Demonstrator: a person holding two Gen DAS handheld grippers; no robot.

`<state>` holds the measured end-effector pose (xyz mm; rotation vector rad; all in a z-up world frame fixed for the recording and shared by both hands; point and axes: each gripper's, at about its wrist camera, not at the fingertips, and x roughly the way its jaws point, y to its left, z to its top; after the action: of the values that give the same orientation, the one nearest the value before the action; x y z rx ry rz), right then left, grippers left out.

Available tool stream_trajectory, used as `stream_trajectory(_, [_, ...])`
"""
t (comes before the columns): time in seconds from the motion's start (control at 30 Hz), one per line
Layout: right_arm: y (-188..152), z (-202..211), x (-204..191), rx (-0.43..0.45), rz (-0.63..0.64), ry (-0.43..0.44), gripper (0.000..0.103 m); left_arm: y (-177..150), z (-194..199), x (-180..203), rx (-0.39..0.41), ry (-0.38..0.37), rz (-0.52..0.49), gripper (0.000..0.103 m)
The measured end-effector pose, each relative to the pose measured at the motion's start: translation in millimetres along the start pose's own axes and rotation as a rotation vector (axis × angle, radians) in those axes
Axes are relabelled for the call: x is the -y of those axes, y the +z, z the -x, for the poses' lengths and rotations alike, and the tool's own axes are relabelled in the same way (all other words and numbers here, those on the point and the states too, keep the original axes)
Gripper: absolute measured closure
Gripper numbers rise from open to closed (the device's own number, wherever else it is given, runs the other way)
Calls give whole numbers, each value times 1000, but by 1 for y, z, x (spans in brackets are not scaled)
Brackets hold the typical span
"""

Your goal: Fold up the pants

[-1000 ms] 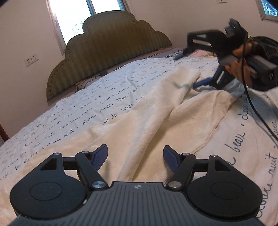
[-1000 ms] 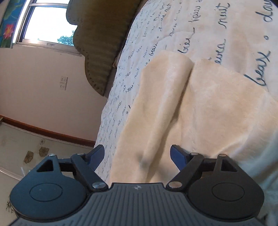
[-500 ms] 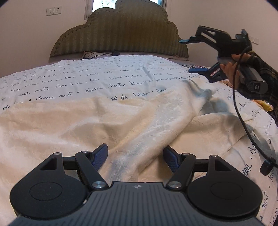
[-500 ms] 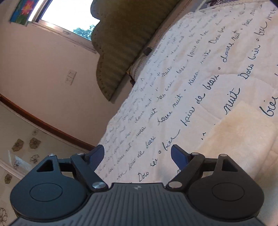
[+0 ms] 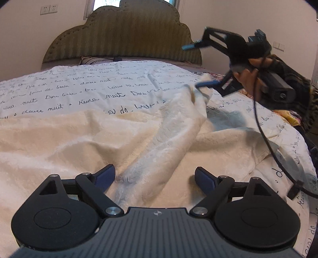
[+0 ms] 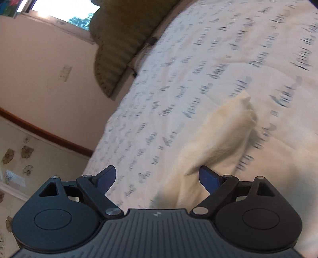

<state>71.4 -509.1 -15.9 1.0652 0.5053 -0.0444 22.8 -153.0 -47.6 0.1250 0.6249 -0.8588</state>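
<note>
While the cream pants (image 5: 119,139) lie rumpled across the bedspread (image 5: 79,89) (white, with dark handwriting), both grippers have just been opening: the left gripper (image 5: 155,176) gapes over a ridge of cloth, the right gripper (image 6: 157,176) gapes above a raised fold, gripping nothing.

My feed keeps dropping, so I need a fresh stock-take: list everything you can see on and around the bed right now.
pants: one, cream, rumpled across the bedspread, a tip raised beside the right tongs
bedspread: one, white with dark script, covering the bed
headboard: one, olive, scalloped, at the wall
wall sockets: two, white, left of the headboard
window: one, bright, behind the headboard
cable: one, black, trailing from the right tongs
left tongs: black, blue pads, open over the pants
right tongs: black, open
hand: gripping the right tongs
</note>
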Motion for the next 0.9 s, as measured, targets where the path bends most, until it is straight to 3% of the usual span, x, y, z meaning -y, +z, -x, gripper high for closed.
stream_trajectory(0.07, [17, -20, -17, 19, 29, 116, 12, 0, 0, -3, 4, -10, 16, 14])
stream_trajectory(0.1, [24, -27, -25, 37, 59, 122, 12, 0, 0, -5, 5, -12, 20, 14])
stream_trajectory(0.17, [27, -26, -33, 92, 67, 49, 12, 0, 0, -7, 9, -17, 28, 14])
stream_trajectory(0.3, [9, 11, -17, 164, 57, 104, 12, -2, 2, -8, 13, -29, 41, 13])
stream_trajectory(0.37, [-2, 30, -2, 182, 38, 78, 11, -2, 2, -8, 12, -31, 36, 11])
stream_trajectory(0.5, [-12, 43, 40, 128, -96, 114, 11, -2, 0, -8, 7, -35, 27, 8])
stream_trajectory(0.7, [-14, 19, 70, 121, -192, 57, 11, -2, 0, -8, 8, -37, 29, 7])
stream_trajectory(0.83, [-18, 8, 70, 139, -125, 32, 13, -2, 0, -8, 7, -35, 26, 7])
stream_trajectory(0.87, [-18, 6, 69, 146, -113, 28, 16, -2, 0, -8, 6, -35, 25, 7])
stream_trajectory(0.9, [-19, 5, 69, 152, -102, 25, 33, -2, 0, -8, 6, -35, 24, 7])
